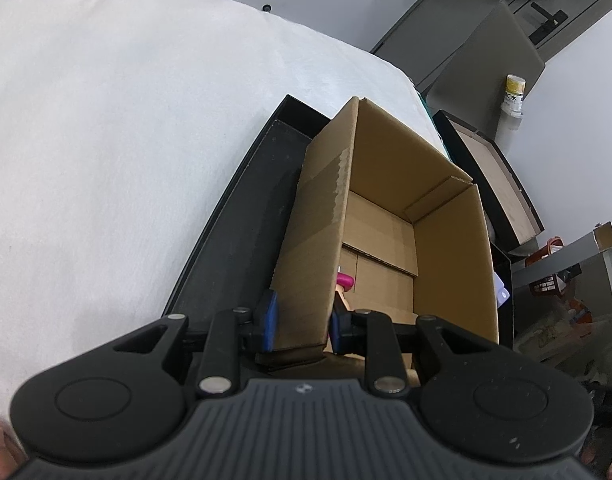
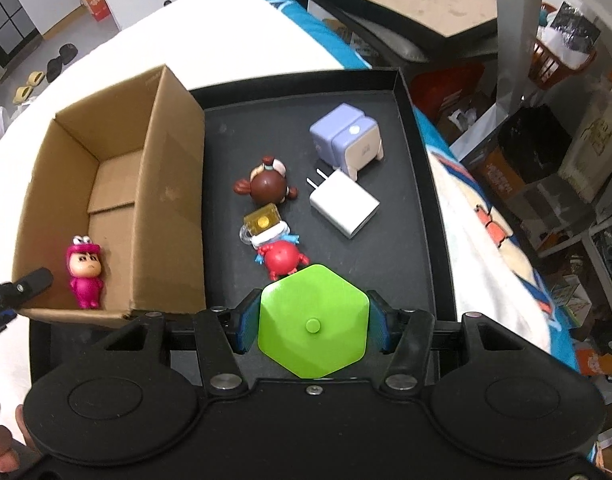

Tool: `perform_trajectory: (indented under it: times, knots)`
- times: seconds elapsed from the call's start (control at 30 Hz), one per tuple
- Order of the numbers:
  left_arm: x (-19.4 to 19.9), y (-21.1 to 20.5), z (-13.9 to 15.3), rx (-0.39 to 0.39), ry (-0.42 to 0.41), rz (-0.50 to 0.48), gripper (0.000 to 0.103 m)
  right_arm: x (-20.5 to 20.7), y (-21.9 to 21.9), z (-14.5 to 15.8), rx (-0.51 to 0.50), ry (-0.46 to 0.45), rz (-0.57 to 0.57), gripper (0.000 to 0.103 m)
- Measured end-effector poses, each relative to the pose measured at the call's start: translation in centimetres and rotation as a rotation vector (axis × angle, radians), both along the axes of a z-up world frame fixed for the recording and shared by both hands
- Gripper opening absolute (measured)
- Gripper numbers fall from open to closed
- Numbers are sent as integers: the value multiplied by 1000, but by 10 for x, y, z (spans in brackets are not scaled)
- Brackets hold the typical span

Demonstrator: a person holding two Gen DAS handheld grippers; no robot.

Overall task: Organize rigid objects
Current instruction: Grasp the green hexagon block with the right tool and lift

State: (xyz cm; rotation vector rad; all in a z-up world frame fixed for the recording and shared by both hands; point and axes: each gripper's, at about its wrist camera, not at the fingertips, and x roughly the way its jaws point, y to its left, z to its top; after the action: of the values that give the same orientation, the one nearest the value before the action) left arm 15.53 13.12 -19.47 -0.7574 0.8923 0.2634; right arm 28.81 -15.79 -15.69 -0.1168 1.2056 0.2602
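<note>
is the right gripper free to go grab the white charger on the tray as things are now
Probably not yet. The right gripper is shut on the green hexagonal piece, so its fingers are occupied. The white charger itself lies exposed on the black tray, nothing covering it.

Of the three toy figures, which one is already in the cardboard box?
The pink figure, standing inside the cardboard box. The brown-haired figure and the red figure lie on the black tray beside it.
</note>
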Motion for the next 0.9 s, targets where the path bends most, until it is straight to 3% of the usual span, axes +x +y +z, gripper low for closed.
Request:
perform_trajectory:
  times: [0.9]
  knots:
    - [-4, 10, -1, -32, -29, -21, 25, -5, 56, 66, 33, -112, 104, 53]
